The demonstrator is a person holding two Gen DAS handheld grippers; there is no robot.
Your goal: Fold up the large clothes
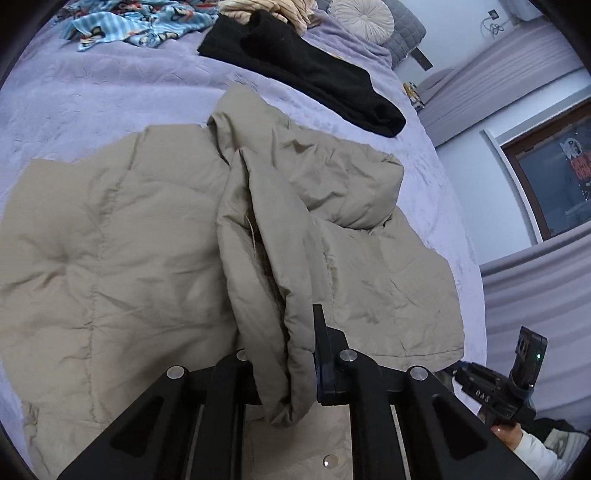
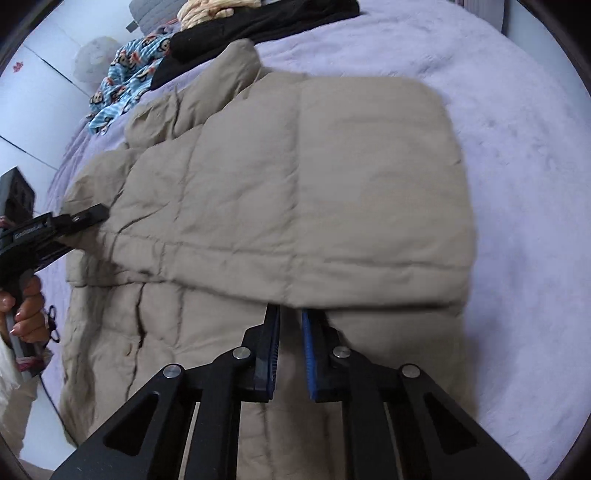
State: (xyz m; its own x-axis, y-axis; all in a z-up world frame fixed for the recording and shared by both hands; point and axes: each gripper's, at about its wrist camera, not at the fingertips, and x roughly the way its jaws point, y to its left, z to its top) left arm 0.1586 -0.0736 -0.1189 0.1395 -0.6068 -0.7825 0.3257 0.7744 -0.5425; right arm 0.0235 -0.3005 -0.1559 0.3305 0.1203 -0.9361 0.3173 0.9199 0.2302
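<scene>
A beige puffer jacket (image 1: 122,236) lies spread on the lavender bed cover (image 1: 92,96). In the left wrist view my left gripper (image 1: 284,343) is shut on a thick bunched fold of the jacket, which hides its left finger. In the right wrist view my right gripper (image 2: 291,314) is closed to a narrow gap. Its blue-padded tips are tucked under the hem of a folded-over jacket panel (image 2: 332,192), pinching that edge. The left gripper (image 2: 96,213) shows there at the jacket's left edge, held by a hand (image 2: 26,306). The right gripper (image 1: 466,373) shows at the jacket's lower right corner.
A black garment (image 1: 306,70) lies further back on the bed, with a blue patterned cloth (image 1: 140,26) and a cream knit beyond it. A round cushion (image 1: 364,16) sits at the head. The bed's edge and a window (image 1: 554,177) are on the right.
</scene>
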